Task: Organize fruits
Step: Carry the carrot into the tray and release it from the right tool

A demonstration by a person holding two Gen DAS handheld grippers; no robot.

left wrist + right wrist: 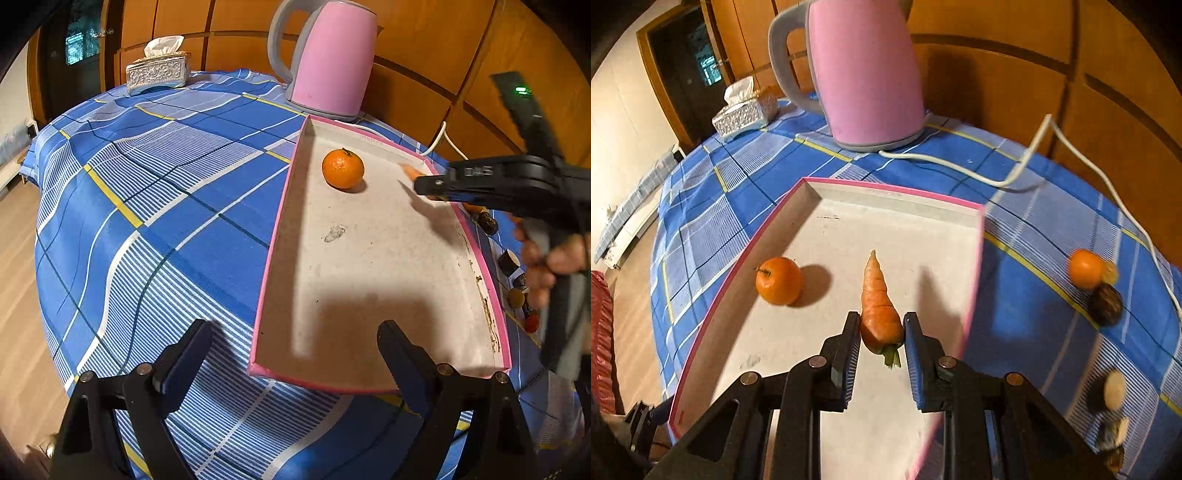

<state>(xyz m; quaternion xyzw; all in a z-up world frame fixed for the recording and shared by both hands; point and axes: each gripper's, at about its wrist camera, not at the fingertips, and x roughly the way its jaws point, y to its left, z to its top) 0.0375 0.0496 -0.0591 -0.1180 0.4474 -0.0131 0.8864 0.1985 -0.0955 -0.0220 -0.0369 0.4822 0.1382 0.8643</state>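
Note:
A pink-rimmed cardboard tray (388, 277) (849, 229) lies on the blue checked tablecloth. One tangerine (342, 168) (778, 280) sits inside it near the far end. My right gripper (881, 323) is shut on the thick end of a carrot (879, 306), whose tip points away over the tray floor. In the left wrist view the right gripper (424, 182) reaches in from the right over the tray's far right rim, and only the carrot tip (410, 170) shows. My left gripper (295, 332) is open over the tray's near left corner, holding nothing.
A pink kettle (325, 59) (864, 74) stands behind the tray, its white cord (1027, 162) trailing right. A silver tissue box (158, 72) sits at the far left. Right of the tray lie another tangerine (1085, 268), a dark round fruit (1105, 305) and several small items (515, 284).

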